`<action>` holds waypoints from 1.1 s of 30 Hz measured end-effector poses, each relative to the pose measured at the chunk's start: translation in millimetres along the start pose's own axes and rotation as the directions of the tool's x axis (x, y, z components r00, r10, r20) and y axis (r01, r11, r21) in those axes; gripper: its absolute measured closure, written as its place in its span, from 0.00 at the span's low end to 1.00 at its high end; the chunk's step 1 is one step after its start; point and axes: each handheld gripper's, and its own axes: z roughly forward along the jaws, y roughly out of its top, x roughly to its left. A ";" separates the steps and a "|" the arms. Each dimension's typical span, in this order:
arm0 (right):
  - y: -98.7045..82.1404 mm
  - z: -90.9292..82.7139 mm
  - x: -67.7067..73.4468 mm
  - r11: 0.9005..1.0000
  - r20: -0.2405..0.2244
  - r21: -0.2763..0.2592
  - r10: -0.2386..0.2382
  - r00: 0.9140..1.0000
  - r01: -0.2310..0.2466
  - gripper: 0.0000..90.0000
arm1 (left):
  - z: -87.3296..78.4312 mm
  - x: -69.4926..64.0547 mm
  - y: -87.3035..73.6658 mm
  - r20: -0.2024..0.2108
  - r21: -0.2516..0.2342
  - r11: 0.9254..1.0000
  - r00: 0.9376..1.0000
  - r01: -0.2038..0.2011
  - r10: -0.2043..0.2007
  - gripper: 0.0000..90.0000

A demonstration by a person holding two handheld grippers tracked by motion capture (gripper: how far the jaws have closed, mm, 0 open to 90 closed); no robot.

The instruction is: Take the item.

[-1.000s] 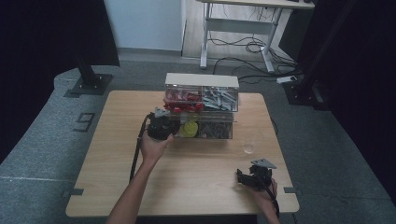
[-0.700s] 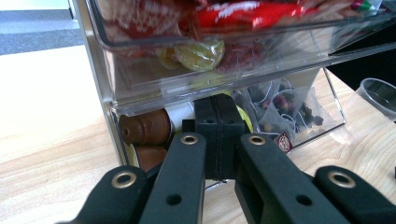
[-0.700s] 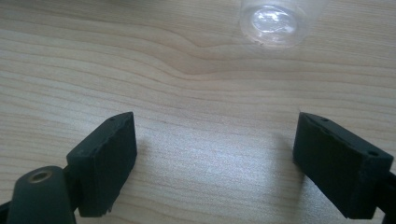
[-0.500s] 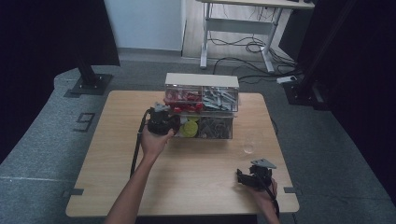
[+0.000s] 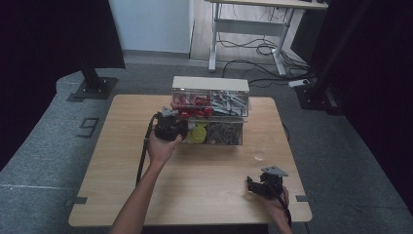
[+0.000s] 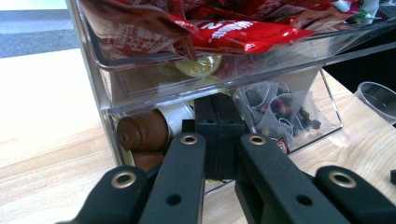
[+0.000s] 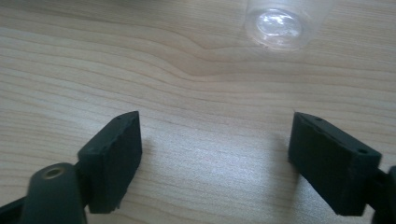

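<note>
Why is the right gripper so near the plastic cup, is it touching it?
Apart. The right gripper view shows bare table between the open right gripper and the plastic cup.

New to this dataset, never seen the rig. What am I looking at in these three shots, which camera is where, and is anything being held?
No robot here: a person holds a two-jaw gripper in each hand at a wooden table. The high view looks down from above the person's side. The other two cameras ride on the grippers and look along their black jaws.

On the table stands a clear drawer organizer, holding red packets, brown capsules and tea bags. A clear plastic cup stands to its right.

The left gripper is at the organizer's lower left drawer, jaws pressed together; whether they pinch the drawer front I cannot tell. The right gripper rests open near the table's front edge, holding nothing, cup ahead of it.
</note>
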 end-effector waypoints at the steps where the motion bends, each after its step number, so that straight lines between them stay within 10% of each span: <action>1: -0.1 -0.2 0.5 1.000 -0.002 -0.003 -0.002 1.000 0.002 0.22 | 0.1 0.1 0.0 0.002 0.003 1.000 1.000 -0.002 0.002 1.00; 33: 58.8 -8.8 24.9 0.979 -0.173 -0.203 -0.048 0.984 0.012 0.44 | 5.6 3.3 0.3 0.027 0.006 1.000 1.000 0.000 -0.001 1.00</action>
